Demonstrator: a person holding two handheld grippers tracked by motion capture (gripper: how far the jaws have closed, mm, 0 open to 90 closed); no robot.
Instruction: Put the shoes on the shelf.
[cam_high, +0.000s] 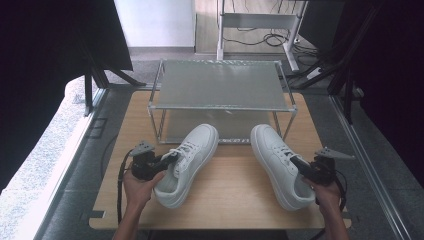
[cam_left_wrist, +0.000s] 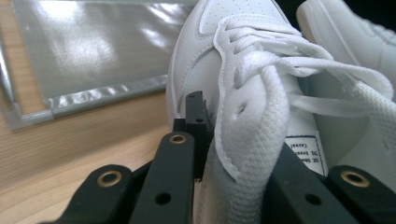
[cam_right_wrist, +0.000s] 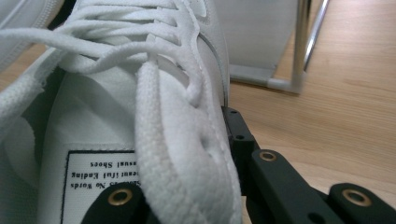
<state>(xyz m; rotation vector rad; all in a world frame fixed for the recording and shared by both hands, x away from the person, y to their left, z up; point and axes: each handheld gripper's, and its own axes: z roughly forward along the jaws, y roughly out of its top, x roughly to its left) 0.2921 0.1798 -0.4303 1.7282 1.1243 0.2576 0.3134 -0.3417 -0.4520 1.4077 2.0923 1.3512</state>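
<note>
Two white shoes on a wooden table, toes toward a low two-tier rack standing at the far half. Both shelves look bare. Likely aim: the pair goes onto the rack, so each shoe is taken from its outer side, near the collar, where the upper is thin enough to pinch.

Left shoe: angled, toe near the rack's lower front edge, heel toward the person. It looks slightly raised or tipped at the heel, though I cannot tell for sure whether it is clear of the table. Left gripper comes in from the shoe's outer side. In the left gripper view the jaws stand narrow, clamped on the laced edge of the upper, one jaw outside the shoe, the other inside the opening.

Right shoe: well apart from the left, toe also near the rack. Right gripper grips it at the outer side. In the right gripper view its jaws are likewise narrow, pinching the eyelet edge; the tongue label sits just beside the inner jaw.

Symmetric grips suggest both shoes move together.
</note>
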